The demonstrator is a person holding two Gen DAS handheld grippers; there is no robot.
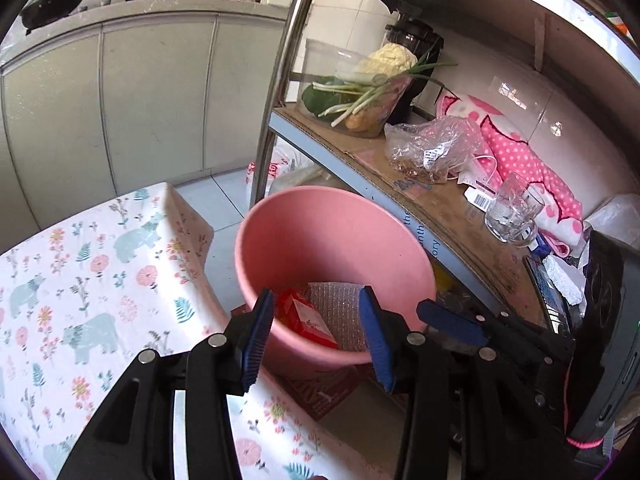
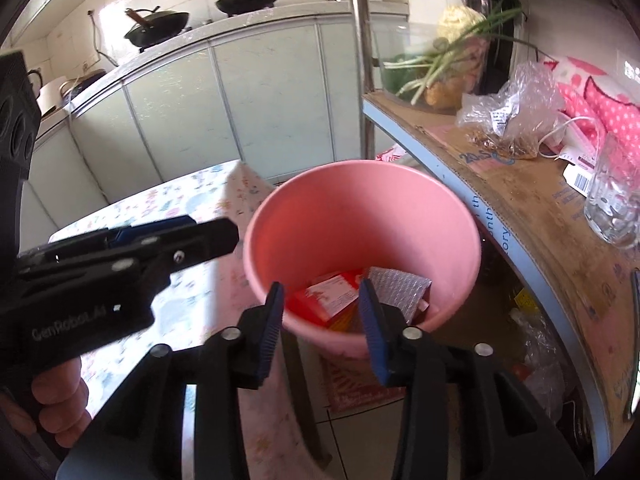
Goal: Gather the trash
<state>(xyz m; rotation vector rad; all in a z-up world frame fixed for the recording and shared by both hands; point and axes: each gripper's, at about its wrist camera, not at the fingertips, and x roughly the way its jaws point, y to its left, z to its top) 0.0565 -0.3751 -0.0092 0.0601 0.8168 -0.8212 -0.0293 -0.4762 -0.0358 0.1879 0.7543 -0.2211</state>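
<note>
A pink bin (image 1: pixel 256 248) stands on the floor between the table and the shelf, and both grippers hang above its near rim. Inside the bin lie a red box (image 1: pixel 310 320) and a sheet of bubble wrap (image 1: pixel 340 300). My left gripper (image 1: pixel 318 334) is open with nothing between its blue pads. From the right wrist, the pink bin (image 2: pixel 360 208) holds the same red box (image 2: pixel 332 300) and bubble wrap (image 2: pixel 400 286). My right gripper (image 2: pixel 322 320) is open and empty too. The left gripper (image 2: pixel 212 236) shows side-on, held by a hand (image 2: pixel 56 404).
A table with a floral cloth (image 1: pixel 92 280) lies left of the bin. A metal shelf lined with cardboard (image 1: pixel 440 208) runs on the right, carrying a glass mug (image 1: pixel 514 216), a plastic bag (image 1: pixel 432 148), a pink dotted cloth (image 1: pixel 528 160) and vegetables (image 1: pixel 372 92). Cabinets (image 1: pixel 152 100) stand behind.
</note>
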